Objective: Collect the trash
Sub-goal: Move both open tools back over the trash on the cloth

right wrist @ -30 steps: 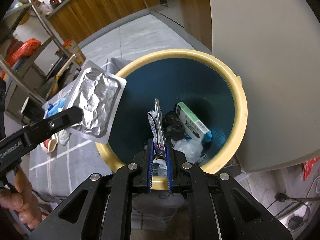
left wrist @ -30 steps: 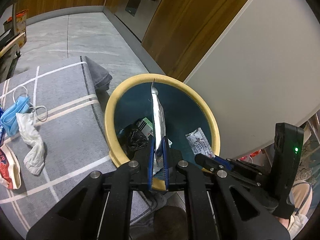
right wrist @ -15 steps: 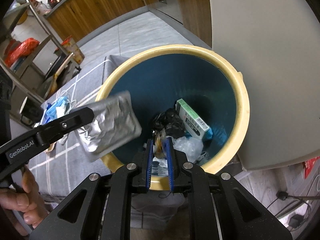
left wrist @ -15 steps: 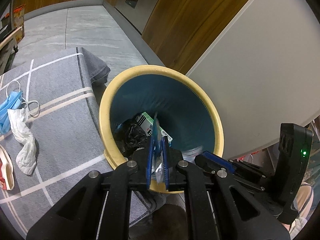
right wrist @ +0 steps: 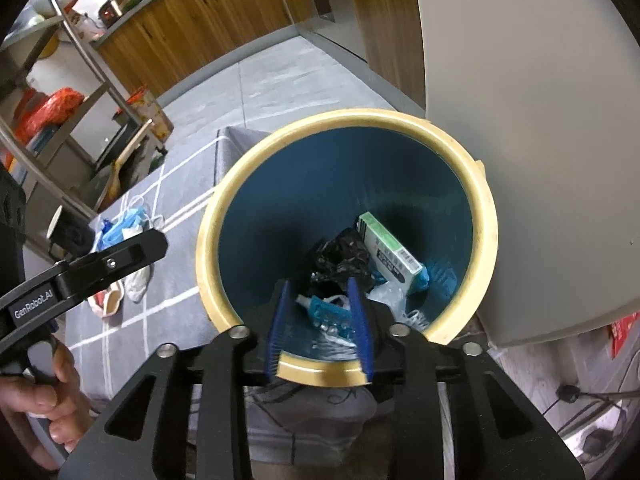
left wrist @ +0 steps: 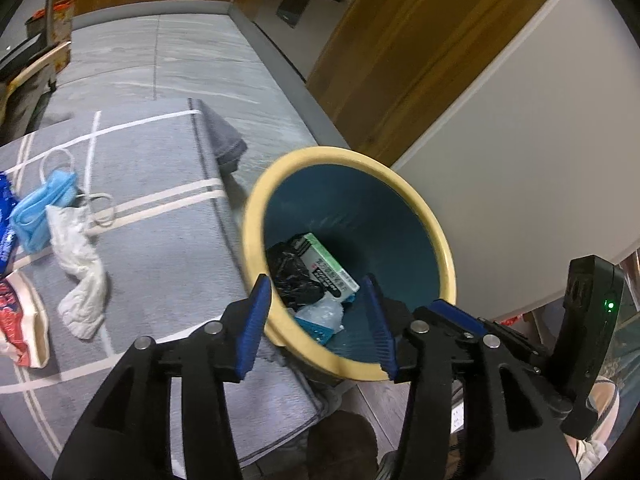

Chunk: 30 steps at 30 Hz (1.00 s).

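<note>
Black grippers (left wrist: 318, 314) (right wrist: 320, 322) — blue-ribbed jaws, silver screws

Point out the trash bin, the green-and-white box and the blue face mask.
trash bin (right wrist: 490, 216), right wrist view, yellow rim
green-and-white box (right wrist: 386, 248), right wrist view, top face
blue face mask (left wrist: 42, 204), left wrist view, pleated middle

The trash bin (right wrist: 484, 216) stood on the floor against the edge of the rug (left wrist: 160, 248), with a panel (right wrist: 540, 140) just behind it to the right. In it a carton (right wrist: 390, 250) leaned against the far wall, a crumpled bag (right wrist: 340, 258) lay left of the carton, and a clear wrapper (right wrist: 390, 294) lay nearer. Both grippers hung over the near rim, the left gripper (left wrist: 318, 322) and the right gripper (right wrist: 320, 322) each with jaws spread and nothing between them. On the rug, well left of the bin, a face mask (left wrist: 44, 208) lay touching a crumpled tissue (left wrist: 80, 276), with a snack packet (left wrist: 18, 320) nearer. A metal shelf rack (right wrist: 60, 92) stood beyond the rug.
</note>
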Each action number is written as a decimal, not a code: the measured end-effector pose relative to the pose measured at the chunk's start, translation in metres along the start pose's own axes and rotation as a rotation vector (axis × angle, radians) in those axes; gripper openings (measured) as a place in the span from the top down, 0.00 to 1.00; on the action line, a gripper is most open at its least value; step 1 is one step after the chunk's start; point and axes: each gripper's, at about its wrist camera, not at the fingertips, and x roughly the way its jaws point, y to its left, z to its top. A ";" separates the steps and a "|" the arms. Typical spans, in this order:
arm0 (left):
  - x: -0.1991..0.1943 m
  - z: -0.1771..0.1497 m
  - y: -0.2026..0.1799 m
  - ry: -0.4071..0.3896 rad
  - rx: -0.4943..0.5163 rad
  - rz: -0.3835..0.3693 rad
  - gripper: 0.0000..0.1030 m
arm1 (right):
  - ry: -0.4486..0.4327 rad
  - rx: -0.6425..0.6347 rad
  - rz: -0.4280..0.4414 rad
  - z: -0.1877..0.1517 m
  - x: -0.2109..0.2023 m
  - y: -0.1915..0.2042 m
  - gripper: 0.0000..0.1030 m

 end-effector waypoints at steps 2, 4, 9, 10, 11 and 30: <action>-0.005 0.000 0.006 -0.008 -0.009 0.011 0.50 | -0.006 -0.001 -0.002 0.002 -0.001 0.001 0.54; -0.013 -0.001 0.012 -0.018 -0.018 0.023 0.48 | -0.016 -0.001 -0.002 0.002 -0.003 0.003 0.47; -0.032 -0.003 0.026 -0.043 -0.022 0.061 0.36 | -0.033 -0.017 0.007 0.005 -0.005 0.016 0.37; -0.034 -0.004 0.029 -0.046 -0.023 0.066 0.34 | -0.034 -0.020 0.010 0.006 -0.005 0.018 0.34; -0.038 -0.005 0.032 -0.049 -0.025 0.073 0.32 | -0.036 -0.023 0.013 0.006 -0.005 0.020 0.33; -0.130 -0.020 0.114 -0.113 -0.114 0.214 0.26 | -0.005 -0.143 0.114 0.005 0.012 0.101 0.17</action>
